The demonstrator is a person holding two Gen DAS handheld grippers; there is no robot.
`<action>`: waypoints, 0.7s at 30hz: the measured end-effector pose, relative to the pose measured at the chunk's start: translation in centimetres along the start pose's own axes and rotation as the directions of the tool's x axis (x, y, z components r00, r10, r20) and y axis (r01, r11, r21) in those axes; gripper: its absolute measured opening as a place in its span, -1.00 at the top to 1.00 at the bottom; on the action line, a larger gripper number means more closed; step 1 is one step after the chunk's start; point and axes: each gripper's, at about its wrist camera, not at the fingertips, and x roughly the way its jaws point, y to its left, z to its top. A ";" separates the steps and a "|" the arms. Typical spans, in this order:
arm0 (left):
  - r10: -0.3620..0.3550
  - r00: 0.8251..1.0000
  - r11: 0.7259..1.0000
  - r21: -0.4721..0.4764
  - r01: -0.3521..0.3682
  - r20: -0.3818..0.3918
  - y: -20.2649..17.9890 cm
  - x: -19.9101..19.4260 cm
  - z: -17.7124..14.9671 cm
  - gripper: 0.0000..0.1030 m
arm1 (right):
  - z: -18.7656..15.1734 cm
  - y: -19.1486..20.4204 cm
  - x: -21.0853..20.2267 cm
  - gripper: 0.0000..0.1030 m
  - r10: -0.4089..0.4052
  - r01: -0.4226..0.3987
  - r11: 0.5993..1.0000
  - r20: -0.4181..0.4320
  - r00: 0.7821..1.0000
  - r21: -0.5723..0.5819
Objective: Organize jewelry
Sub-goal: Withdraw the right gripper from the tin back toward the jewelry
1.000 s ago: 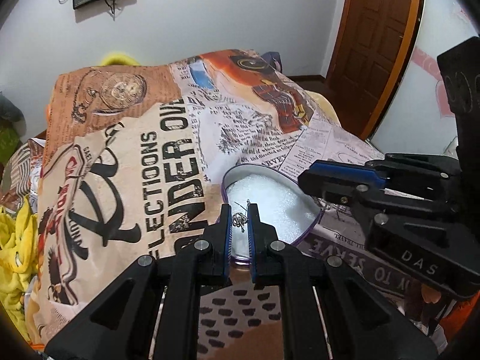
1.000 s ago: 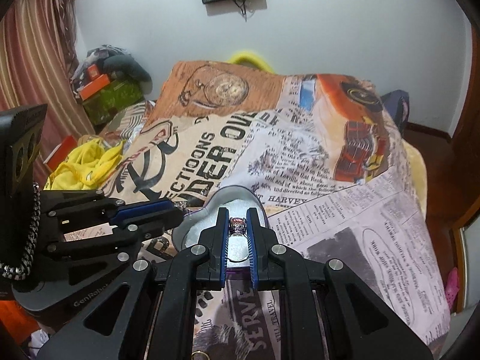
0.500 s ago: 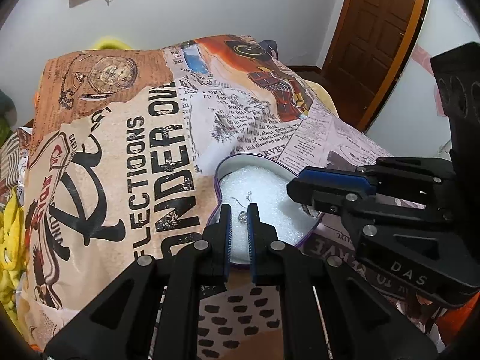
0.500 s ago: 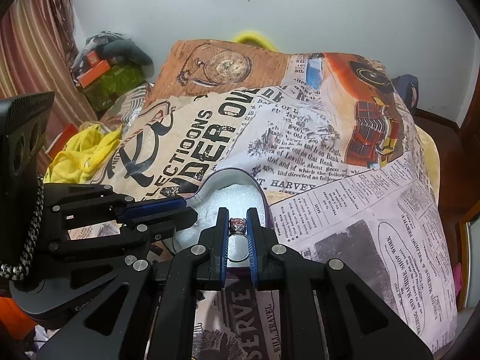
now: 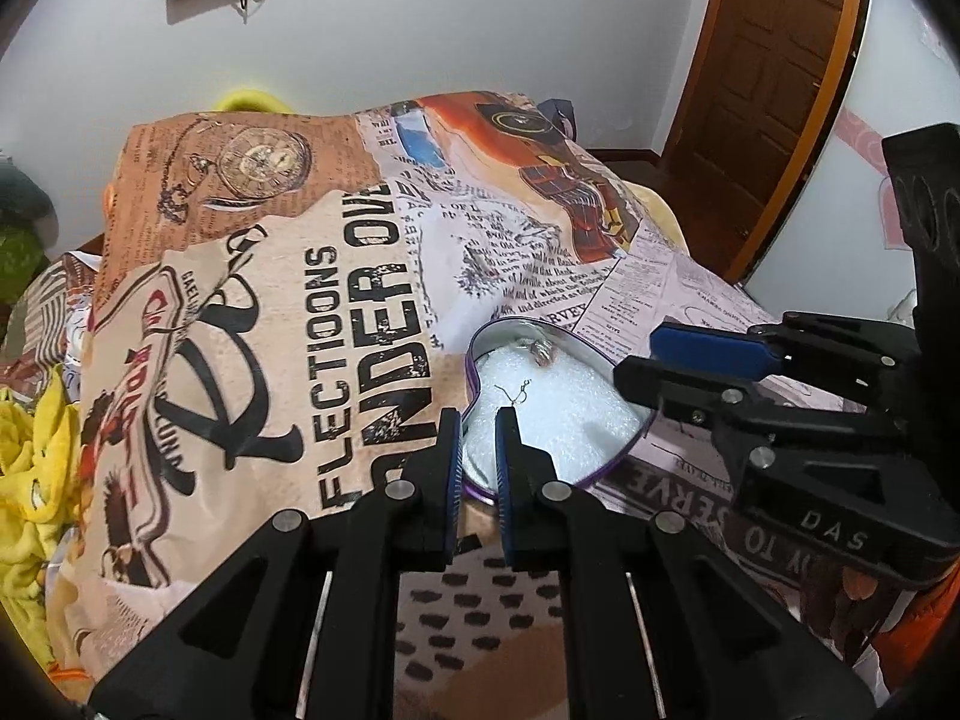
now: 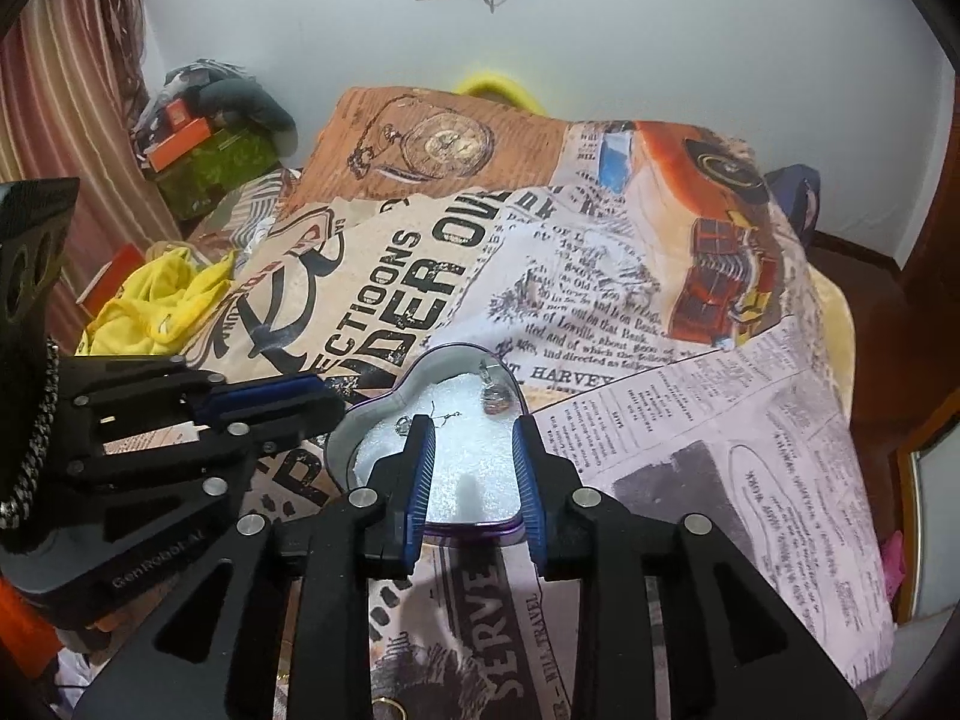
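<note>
A heart-shaped purple tin (image 5: 630, 456) with white foam lining lies on the printed bedspread; it also shows in the right wrist view (image 6: 474, 527). A ring with a reddish stone (image 6: 497, 401) rests on the foam by the tin's far wall, also seen in the left wrist view (image 5: 542, 353). A thin hook earring (image 5: 517, 391) lies on the foam, with its small charm (image 6: 403, 423) visible in the right wrist view. My left gripper (image 5: 479, 417) hovers at the tin's near rim, slightly parted and empty. My right gripper (image 6: 473, 425) is open wide over the tin, empty.
The printed bedspread (image 6: 420, 276) covers the bed. Yellow cloth (image 6: 156, 306) and boxes (image 6: 198, 150) lie to the left. A wooden door (image 5: 774, 78) stands at the right. A small gold ring (image 6: 387, 703) lies near the lower edge, under my right gripper.
My right gripper has opened and let go of the ring, which now lies in the tin. My left gripper has released the earring onto the foam and drawn back.
</note>
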 end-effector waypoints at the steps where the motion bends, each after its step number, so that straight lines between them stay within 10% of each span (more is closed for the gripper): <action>1: 0.003 1.000 1.000 0.001 -0.003 0.005 0.0 -0.4 -0.1 0.76 | 0.0 0.1 -0.2 0.53 -0.003 0.003 1.000 0.003 1.000 0.001; 16: 0.036 0.994 0.999 0.024 -0.039 0.106 -2.0 -8.1 -1.8 0.23 | -1.4 2.3 -7.2 0.50 -0.066 0.067 0.998 0.097 0.993 -0.011; 21: 0.034 0.994 0.999 0.018 -0.036 0.106 -2.3 -9.7 -2.9 0.14 | -2.7 3.1 -10.1 0.11 -0.096 0.097 0.995 0.156 0.983 0.001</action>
